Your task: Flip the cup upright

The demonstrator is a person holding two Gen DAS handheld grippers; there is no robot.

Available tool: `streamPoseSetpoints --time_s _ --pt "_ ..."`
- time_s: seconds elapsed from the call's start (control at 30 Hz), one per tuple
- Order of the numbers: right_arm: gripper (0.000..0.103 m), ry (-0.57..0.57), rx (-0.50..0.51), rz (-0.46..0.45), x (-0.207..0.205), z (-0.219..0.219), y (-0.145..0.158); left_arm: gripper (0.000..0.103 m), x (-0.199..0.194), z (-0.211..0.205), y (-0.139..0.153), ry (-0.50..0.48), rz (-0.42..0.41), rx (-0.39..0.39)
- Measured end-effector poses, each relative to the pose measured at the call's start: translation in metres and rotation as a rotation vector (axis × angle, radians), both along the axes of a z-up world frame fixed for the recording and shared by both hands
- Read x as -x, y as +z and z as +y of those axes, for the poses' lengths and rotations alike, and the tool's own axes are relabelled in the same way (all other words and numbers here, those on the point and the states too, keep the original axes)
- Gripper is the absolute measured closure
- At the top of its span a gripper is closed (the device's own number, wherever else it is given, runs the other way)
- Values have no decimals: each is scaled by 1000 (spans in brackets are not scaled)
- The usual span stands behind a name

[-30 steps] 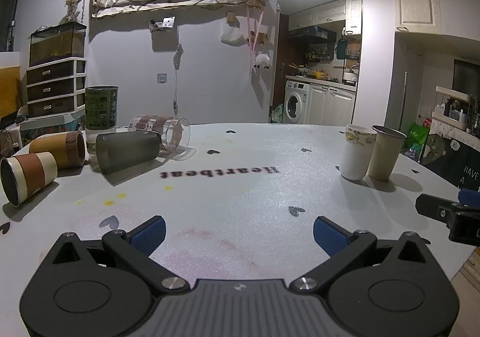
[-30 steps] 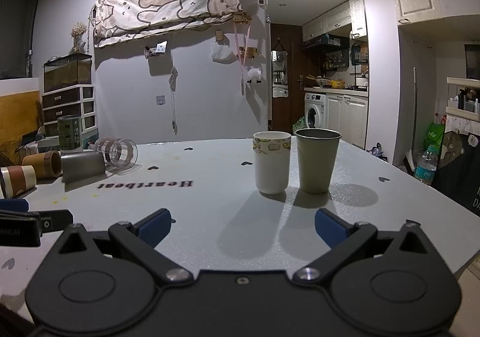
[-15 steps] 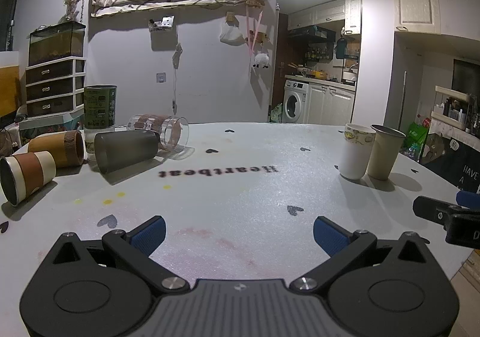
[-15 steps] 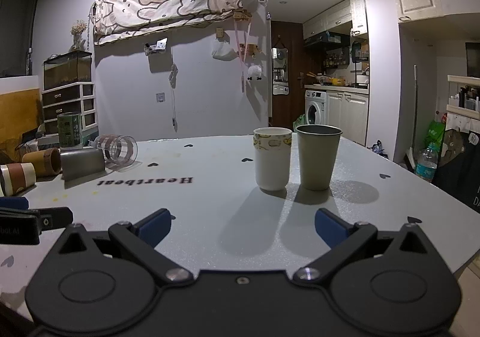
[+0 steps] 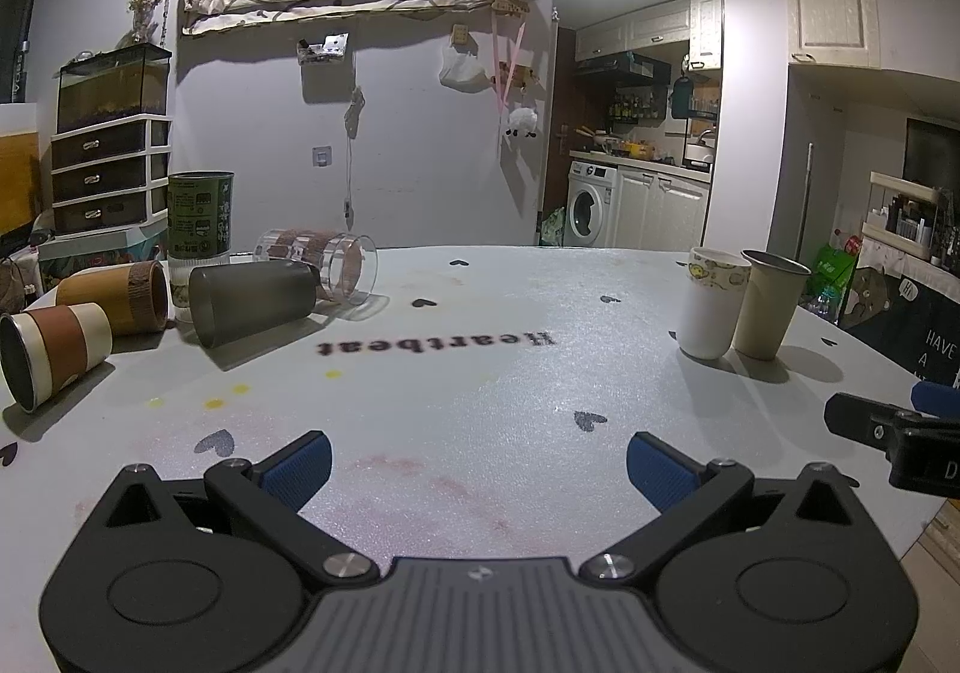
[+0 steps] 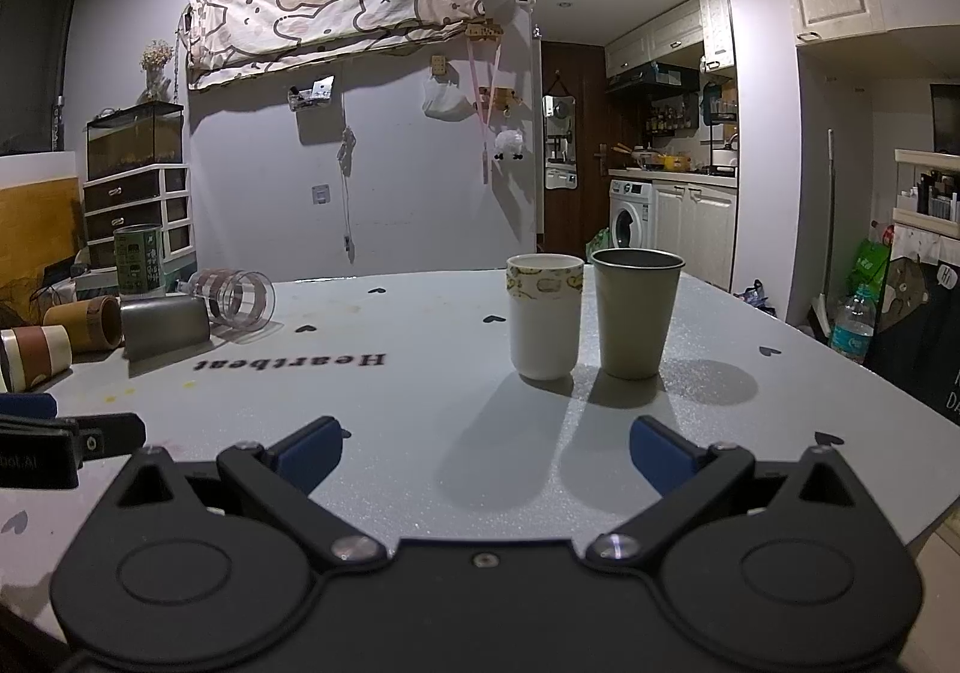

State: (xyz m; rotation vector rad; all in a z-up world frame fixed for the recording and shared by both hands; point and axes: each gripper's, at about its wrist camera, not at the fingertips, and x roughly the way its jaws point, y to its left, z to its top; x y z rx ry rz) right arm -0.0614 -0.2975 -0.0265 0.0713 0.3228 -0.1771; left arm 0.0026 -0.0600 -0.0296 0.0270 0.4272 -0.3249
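Observation:
Several cups lie on their sides at the table's far left: a dark grey cup [image 5: 252, 301], a clear glass with a brown band [image 5: 321, 265], a brown cup [image 5: 117, 298] and a white-and-brown cup [image 5: 51, 349]. A white paper cup [image 6: 545, 316] and a grey metal cup [image 6: 635, 312] stand upright at the right. My left gripper [image 5: 477, 466] is open and empty, low over the near table. My right gripper [image 6: 486, 454] is open and empty, facing the upright cups.
A green can [image 5: 199, 214] stands upright behind the fallen cups. The grey table [image 5: 480, 373] bears the word "Heartbeat" and small hearts. A drawer unit [image 5: 108, 169] stands at the left; a kitchen with a washing machine [image 5: 591, 211] lies beyond.
Both grippers have shifted only slightly; the right one has edged a little nearer the upright cups. No cup has moved.

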Motion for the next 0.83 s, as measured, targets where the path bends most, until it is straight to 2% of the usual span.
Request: streamPoseSetpoints --time_s 0.83 --pt "0 -1 1 3 0 0 -1 0 1 0 2 4 1 0"
